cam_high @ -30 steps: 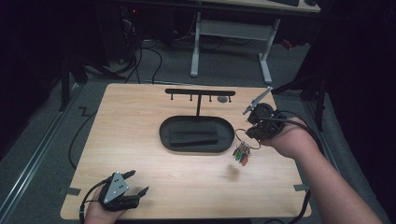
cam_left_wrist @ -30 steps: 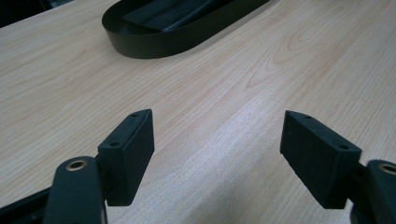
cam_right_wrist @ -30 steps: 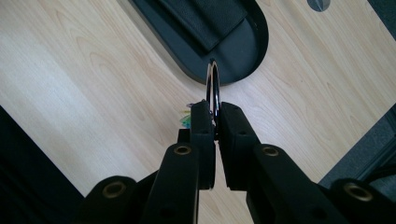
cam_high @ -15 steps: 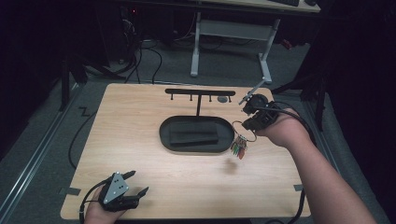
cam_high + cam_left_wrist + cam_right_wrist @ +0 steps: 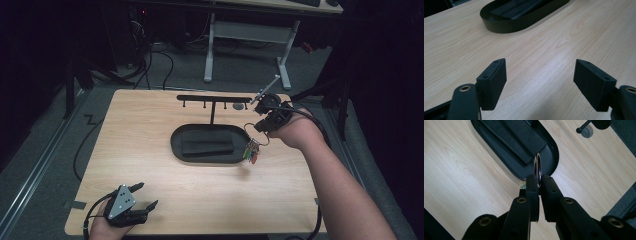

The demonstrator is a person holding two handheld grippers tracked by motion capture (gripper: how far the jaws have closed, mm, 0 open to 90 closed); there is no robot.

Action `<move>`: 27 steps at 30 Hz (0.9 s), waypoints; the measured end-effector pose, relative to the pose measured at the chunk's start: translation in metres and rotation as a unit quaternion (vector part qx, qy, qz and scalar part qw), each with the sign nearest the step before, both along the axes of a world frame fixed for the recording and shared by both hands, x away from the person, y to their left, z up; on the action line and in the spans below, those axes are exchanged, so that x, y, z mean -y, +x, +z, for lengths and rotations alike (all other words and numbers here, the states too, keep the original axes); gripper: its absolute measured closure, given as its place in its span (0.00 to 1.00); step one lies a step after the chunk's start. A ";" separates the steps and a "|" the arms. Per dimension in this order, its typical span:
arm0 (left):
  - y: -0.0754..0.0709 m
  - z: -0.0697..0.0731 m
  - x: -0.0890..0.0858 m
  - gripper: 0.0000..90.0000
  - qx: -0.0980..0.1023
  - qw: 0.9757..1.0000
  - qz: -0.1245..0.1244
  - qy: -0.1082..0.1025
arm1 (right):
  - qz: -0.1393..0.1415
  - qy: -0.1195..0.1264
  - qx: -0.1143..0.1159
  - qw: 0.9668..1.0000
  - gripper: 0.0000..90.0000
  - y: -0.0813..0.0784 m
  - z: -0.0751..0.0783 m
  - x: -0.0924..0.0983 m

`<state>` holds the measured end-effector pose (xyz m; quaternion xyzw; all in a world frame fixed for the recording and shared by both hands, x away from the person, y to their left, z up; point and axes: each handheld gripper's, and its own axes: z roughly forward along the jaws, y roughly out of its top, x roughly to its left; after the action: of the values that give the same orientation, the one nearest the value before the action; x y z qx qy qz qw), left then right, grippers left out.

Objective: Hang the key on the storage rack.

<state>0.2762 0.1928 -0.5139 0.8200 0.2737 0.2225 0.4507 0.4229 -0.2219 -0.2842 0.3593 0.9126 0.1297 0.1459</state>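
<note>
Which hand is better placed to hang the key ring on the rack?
Right: the right gripper is shut on the key ring, near the rack; the left gripper is open, far back.

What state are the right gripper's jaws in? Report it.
Shut on the key ring: the right gripper pinches the metal ring between its pads, and the keys dangle below it over the table.

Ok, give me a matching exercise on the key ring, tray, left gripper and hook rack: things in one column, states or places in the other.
Things:
1. key ring
2. tray
3. left gripper
4. hook rack

States or places:
A. open, low at the table's near edge
B. stands behind the tray
C. pinched in the right gripper, colourful tags hanging
D. oval, black, mid-table

Pairs: 1-C, 2-D, 3-A, 4-B
</note>
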 end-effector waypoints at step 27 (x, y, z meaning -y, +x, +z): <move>0.002 -0.002 -0.003 0.31 -0.006 1.000 -0.001 0.006 | -0.033 0.026 0.009 0.999 0.95 0.051 -0.007 -0.001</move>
<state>0.2780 0.1958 -0.5159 0.8241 0.2740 0.2189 0.4447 0.4738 -0.2205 -0.2909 0.3919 0.8950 0.1517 0.1493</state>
